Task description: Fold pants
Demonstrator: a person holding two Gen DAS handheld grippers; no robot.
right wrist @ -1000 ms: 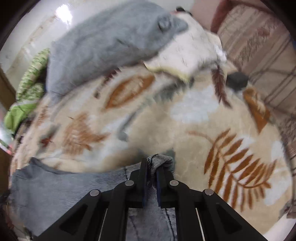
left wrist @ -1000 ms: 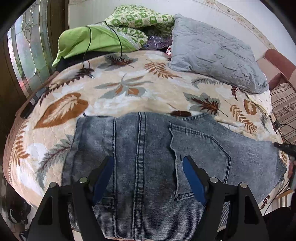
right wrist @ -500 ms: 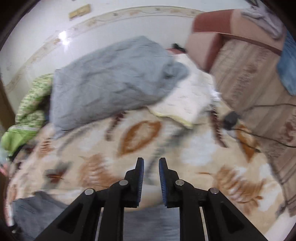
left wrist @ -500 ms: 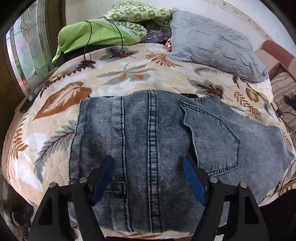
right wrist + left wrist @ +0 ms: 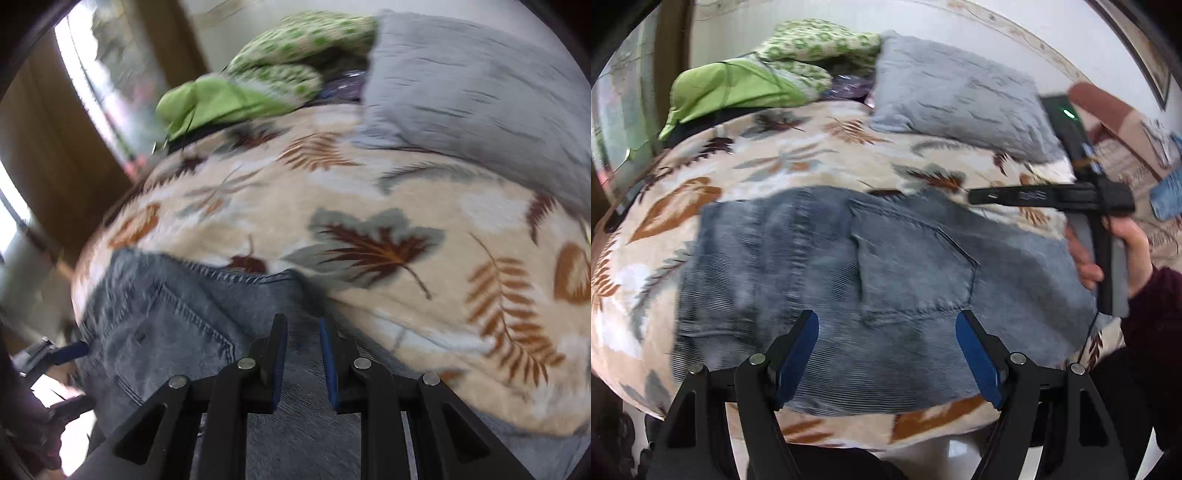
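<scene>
The grey-blue denim pants point(image 5: 849, 295) lie folded flat on the leaf-print blanket point(image 5: 775, 162), back pocket up. My left gripper point(image 5: 886, 325) is open and empty, above the pants' near edge. My right gripper point(image 5: 303, 325) is slightly open with nothing between its pads, over the right part of the pants point(image 5: 166, 314). In the left wrist view the right gripper point(image 5: 979, 195) hovers above the pants' far right corner, held in a hand. The left gripper's blue finger point(image 5: 70, 350) shows at the far left of the right wrist view.
A grey pillow point(image 5: 960, 103) and green bedding point(image 5: 738, 88) lie at the back of the bed. A window point(image 5: 92, 92) is on the left. A reddish sofa point(image 5: 1108, 110) stands to the right. The bed's front edge point(image 5: 886, 435) is just below the pants.
My right gripper has let go of the pants' corner, opened a little and swung left above the pants. My left gripper has pulled back, staying open. The pants lie flat.
</scene>
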